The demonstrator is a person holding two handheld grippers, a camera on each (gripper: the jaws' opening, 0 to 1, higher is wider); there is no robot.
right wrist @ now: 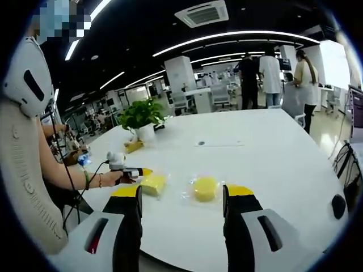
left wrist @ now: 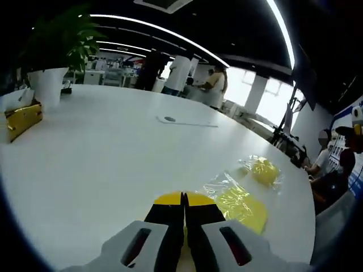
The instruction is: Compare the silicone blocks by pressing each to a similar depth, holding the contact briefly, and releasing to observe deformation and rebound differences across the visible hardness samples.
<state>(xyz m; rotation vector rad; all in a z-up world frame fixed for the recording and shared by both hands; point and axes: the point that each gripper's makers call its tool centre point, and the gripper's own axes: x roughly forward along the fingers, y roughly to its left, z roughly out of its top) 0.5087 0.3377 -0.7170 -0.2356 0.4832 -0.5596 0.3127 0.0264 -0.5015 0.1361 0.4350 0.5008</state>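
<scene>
Right gripper view: the right gripper point(right wrist: 182, 207) hangs over the near edge of the white table point(right wrist: 266, 141) with its jaws wide apart and empty, well short of the two yellow silicone blocks. The round block point(right wrist: 205, 188) lies between the jaw tips as seen; the squarer block point(right wrist: 153, 184) lies to its left, where the left gripper point(right wrist: 136, 171), held in a person's hand point(right wrist: 113, 179), meets it. In the left gripper view that gripper point(left wrist: 183, 199) has its jaws together, tips over the yellow of the squarer block point(left wrist: 241, 205); whether they press or merely touch is unclear. Each block sits in thin, crinkled, glossy clear wrap point(left wrist: 218, 184), and the tabletop is smooth and hard. Likely faults: the narrow tips skidding on the slick film, the block sliding on the table under an off-centre push, and unequal depth between samples, which would spoil the comparison. A potted plant point(right wrist: 140, 118) stands well behind.
</scene>
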